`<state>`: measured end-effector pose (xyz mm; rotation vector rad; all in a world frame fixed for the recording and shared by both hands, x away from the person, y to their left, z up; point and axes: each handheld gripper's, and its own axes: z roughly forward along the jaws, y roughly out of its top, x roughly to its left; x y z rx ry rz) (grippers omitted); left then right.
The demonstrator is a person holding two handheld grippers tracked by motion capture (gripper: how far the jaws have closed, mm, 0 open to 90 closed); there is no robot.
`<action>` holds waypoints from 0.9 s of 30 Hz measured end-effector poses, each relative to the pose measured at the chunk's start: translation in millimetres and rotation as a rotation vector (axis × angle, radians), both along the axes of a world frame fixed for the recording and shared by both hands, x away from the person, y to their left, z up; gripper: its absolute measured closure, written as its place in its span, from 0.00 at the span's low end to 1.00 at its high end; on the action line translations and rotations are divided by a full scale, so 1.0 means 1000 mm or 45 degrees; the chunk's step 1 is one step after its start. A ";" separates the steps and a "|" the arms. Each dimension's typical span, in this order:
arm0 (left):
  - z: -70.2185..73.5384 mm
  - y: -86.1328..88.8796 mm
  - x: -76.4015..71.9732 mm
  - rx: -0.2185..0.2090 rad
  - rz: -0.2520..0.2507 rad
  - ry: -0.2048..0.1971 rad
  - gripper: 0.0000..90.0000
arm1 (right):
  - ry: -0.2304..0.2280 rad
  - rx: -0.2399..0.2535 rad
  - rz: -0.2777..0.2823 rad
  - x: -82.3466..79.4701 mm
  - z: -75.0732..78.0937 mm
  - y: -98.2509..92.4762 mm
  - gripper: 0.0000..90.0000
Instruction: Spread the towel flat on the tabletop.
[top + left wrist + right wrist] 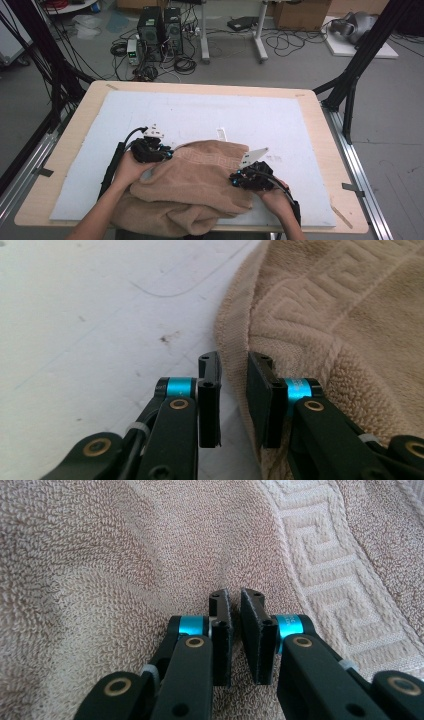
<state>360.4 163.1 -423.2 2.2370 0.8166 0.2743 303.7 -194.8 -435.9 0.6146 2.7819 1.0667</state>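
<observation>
Left gripper [234, 390] jaws are slightly spread around the towel [200, 185] edge, right gripper [235, 630] jaws nearly pressed together with nothing pinched. Lift now and the towel probably slips free, messing up the fold

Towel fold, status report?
Left gripper open at towel edge, nothing pinched. Right gripper shut, resting on towel. Nothing in the way.

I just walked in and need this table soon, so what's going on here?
A person is working a tan towel on a white-topped table with two handheld grippers. The towel lies bunched and partly folded at the near edge. The left gripper sits at the towel's left edge with a gap between its jaws. The right gripper, nearly closed, rests on the towel's right side.
</observation>
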 end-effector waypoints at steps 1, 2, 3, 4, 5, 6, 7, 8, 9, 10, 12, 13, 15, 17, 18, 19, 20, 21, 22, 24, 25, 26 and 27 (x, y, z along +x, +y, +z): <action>0.000 -0.001 -0.001 0.005 -0.004 0.002 0.83 | 0.000 0.000 0.000 0.000 0.000 0.000 0.92; -0.001 0.000 -0.001 0.007 -0.019 0.012 0.82 | 0.001 -0.001 -0.002 0.000 0.000 0.000 0.92; -0.001 -0.001 -0.001 0.002 -0.032 0.027 0.81 | 0.000 -0.001 -0.003 0.000 0.000 0.000 0.91; -0.001 -0.001 -0.002 -0.002 -0.033 0.035 0.80 | -0.003 0.000 -0.004 0.000 0.000 0.000 0.91; -0.001 -0.001 -0.003 0.000 -0.036 0.037 0.79 | -0.008 0.001 -0.009 -0.001 0.000 0.000 0.91; -0.001 -0.001 -0.003 -0.005 -0.051 0.050 0.77 | -0.008 0.000 -0.007 -0.001 0.000 0.000 0.91; -0.001 -0.001 -0.004 0.004 -0.059 0.056 0.76 | -0.005 0.003 -0.010 -0.001 0.000 0.000 0.91; -0.002 -0.003 -0.005 0.026 -0.050 0.044 0.76 | -0.008 0.004 -0.009 -0.001 0.000 0.000 0.91; -0.002 -0.003 -0.005 0.026 -0.050 0.044 0.76 | -0.008 0.004 -0.010 -0.001 0.000 0.000 0.91; -0.004 -0.004 -0.005 0.058 -0.035 0.020 0.77 | -0.010 0.005 -0.010 -0.001 -0.001 0.000 0.90; -0.003 -0.004 -0.005 0.078 -0.028 -0.016 0.88 | -0.010 0.003 -0.010 -0.001 0.000 0.000 0.90; -0.002 -0.005 -0.006 0.097 -0.018 -0.047 0.95 | -0.012 0.005 -0.014 -0.001 -0.001 0.000 0.90; 0.002 -0.003 -0.006 0.100 0.015 -0.096 0.97 | -0.008 0.008 -0.018 -0.002 -0.001 -0.001 0.90; 0.005 -0.001 -0.006 0.098 0.041 -0.126 0.98 | -0.003 0.012 -0.017 -0.001 -0.001 -0.001 0.90; 0.011 0.005 -0.003 0.078 0.092 -0.168 0.98 | -0.004 0.009 -0.012 -0.001 -0.001 -0.001 0.90; 0.014 0.008 -0.001 0.069 0.118 -0.184 0.98 | -0.009 0.008 -0.009 -0.001 -0.001 -0.001 0.90; 0.018 0.009 0.001 0.080 0.140 -0.202 0.98 | -0.004 0.007 -0.013 -0.001 0.000 -0.001 0.90; 0.023 0.010 0.002 0.082 0.153 -0.231 0.98 | -0.005 0.000 -0.010 -0.001 0.000 -0.001 0.90; 0.028 0.010 0.003 0.075 0.174 -0.265 0.98 | -0.004 0.000 -0.010 -0.001 0.000 -0.001 0.89; 0.038 0.012 0.005 0.042 0.247 -0.330 0.95 | -0.001 -0.001 -0.014 0.000 0.000 0.000 0.89; 0.041 0.013 0.006 0.032 0.287 -0.345 0.83 | 0.002 0.000 -0.017 0.000 0.000 0.000 0.88; 0.044 0.016 0.007 0.005 0.285 -0.325 0.80 | -0.006 -0.003 -0.017 0.000 0.000 0.000 0.88; 0.044 0.018 0.007 -0.018 0.276 -0.308 0.79 | -0.002 0.000 -0.019 0.000 0.000 0.000 0.87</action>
